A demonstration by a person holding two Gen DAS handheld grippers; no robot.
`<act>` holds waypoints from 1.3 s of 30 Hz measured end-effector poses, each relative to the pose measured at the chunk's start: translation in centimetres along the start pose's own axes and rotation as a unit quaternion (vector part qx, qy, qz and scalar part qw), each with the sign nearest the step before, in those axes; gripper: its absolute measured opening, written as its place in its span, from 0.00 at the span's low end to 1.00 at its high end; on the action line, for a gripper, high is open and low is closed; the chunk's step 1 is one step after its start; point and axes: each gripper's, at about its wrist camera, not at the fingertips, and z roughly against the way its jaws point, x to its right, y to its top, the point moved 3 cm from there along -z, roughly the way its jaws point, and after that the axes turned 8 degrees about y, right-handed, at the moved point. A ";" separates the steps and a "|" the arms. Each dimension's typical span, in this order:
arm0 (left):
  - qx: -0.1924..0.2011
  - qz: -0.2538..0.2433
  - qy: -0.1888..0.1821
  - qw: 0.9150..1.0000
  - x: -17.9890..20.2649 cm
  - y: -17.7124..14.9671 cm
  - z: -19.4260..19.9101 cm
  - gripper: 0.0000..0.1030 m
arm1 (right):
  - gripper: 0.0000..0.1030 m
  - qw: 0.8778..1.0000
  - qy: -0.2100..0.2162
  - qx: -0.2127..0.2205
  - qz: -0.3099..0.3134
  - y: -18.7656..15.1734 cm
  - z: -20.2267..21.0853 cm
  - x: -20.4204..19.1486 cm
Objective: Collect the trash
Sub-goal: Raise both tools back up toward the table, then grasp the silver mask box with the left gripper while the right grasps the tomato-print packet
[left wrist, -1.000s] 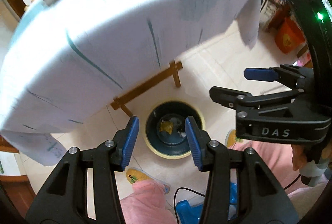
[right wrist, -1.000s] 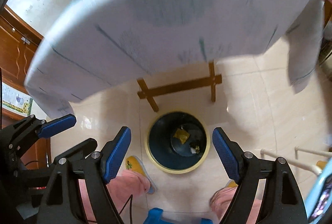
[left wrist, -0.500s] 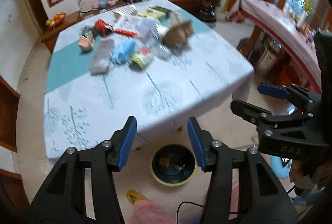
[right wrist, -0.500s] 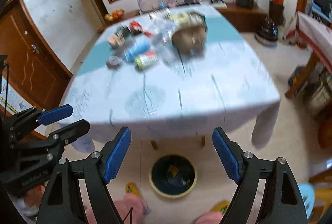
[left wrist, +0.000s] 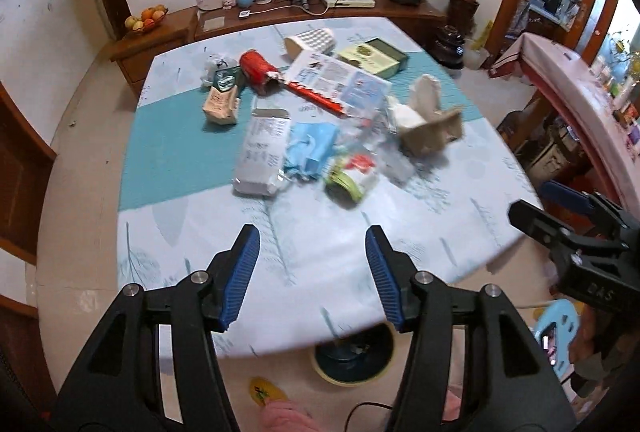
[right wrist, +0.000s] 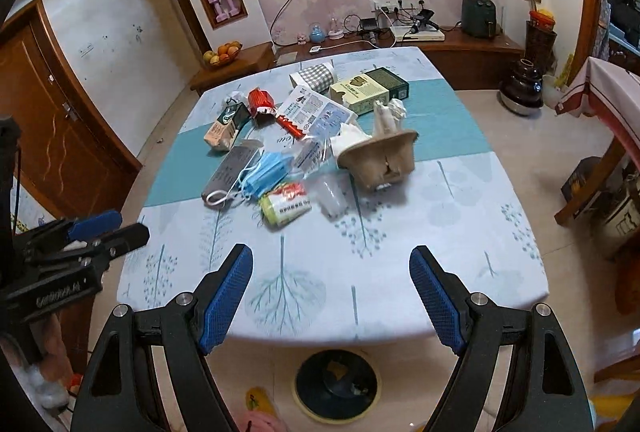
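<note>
A heap of trash lies mid-table: blue face masks (right wrist: pixel 266 172), a grey packet (right wrist: pixel 230 172), a green-and-white wrapper (right wrist: pixel 286 206), a clear plastic cup (right wrist: pixel 330 196), a brown cardboard tray (right wrist: pixel 380 160), a red can (right wrist: pixel 261 102) and a green box (right wrist: pixel 370 90). My left gripper (left wrist: pixel 312 232) hovers open over the table's near edge, nothing between its blue pads. My right gripper (right wrist: pixel 331 250) stands wider open to its right, also empty. On the floor below the table edge sits a dark bin with a yellow rim (right wrist: pixel 336 380), a few scraps inside.
The table (right wrist: pixel 440 232) wears a pale blue leaf-print cloth. A sideboard (right wrist: pixel 460 40) with a fruit bowl (right wrist: pixel 222 53) runs along the back wall. A blue stool (left wrist: pixel 556 328) stands at right. The person's pink-clad legs and a yellow slipper (left wrist: pixel 266 390) are by the bin.
Both grippers have risen from low over the bin to above the table edge, so the table top now shows. The left jaws have widened a little.
</note>
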 end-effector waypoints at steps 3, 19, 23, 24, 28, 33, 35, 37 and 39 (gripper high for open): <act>-0.007 -0.011 0.008 1.000 -0.6 1.1 -3.0 0.50 | 0.78 1.000 0.007 -0.006 0.004 0.6 -3.2 -0.1; -0.068 -0.021 -0.016 0.997 -4.7 4.4 -15.6 0.50 | 0.73 0.986 0.032 -0.084 -0.142 2.5 -21.4 0.3; -0.075 -0.011 -0.024 0.997 -5.5 5.0 -16.8 0.50 | 0.69 0.979 0.000 -0.107 -0.175 2.9 -24.3 0.3; -0.075 -0.007 -0.028 0.997 -5.7 5.3 -17.0 0.50 | 0.67 0.978 -0.003 -0.112 -0.177 2.9 -24.8 0.2; -0.080 -0.001 -0.040 0.996 -6.1 6.1 -17.7 0.50 | 0.67 0.980 -0.035 -0.122 -0.151 3.3 -26.2 -1.0; -0.101 0.001 -0.061 0.993 -5.6 6.6 -19.4 0.50 | 0.56 0.984 -0.053 -0.134 -0.104 3.2 -26.7 -1.9; -0.115 -0.002 -0.072 0.991 -5.1 6.5 -20.2 0.50 | 0.53 0.985 -0.048 -0.134 -0.093 3.0 -26.7 -2.0; -0.129 0.000 -0.079 0.989 -4.7 6.4 -21.1 0.50 | 0.52 0.986 -0.043 -0.132 -0.089 2.8 -26.3 -1.9; -0.134 0.000 -0.085 0.987 -4.3 6.5 -21.5 0.50 | 0.52 0.987 -0.036 -0.131 -0.090 2.7 -26.0 -1.7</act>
